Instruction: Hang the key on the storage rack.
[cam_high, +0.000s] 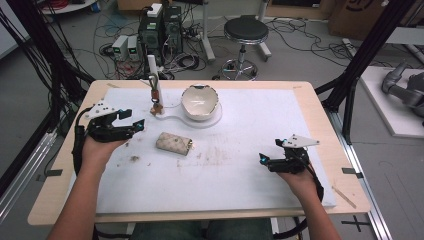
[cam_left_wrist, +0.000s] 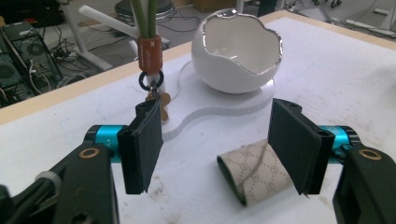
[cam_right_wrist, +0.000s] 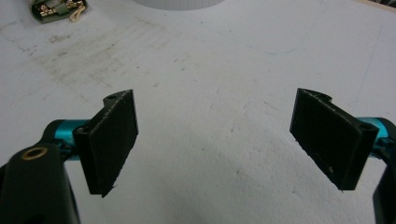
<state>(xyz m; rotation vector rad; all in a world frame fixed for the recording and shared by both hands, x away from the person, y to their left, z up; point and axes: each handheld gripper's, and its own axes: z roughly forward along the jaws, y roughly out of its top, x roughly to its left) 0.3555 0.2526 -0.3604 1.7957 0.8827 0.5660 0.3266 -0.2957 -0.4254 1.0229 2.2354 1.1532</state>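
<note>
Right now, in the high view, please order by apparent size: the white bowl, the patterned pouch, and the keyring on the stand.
1. white bowl, largest.
2. patterned pouch, clearly smaller.
3. keyring, smallest; it hangs thin on the stand.

- My wooden table (cam_high: 320, 131) carries a white mat (cam_high: 260, 125).
- On the mat lie a patterned pouch (cam_high: 173, 143), brown smudges (cam_high: 210, 156), and a white stand base (cam_high: 210, 121) under an egg-shaped bowl (cam_high: 199, 101).

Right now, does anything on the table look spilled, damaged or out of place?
The patterned pouch lies on its side with its end open toward the left gripper. Brownish smudges stain the white mat beside it. The bowl has a jagged rim, seemingly by design.
</note>
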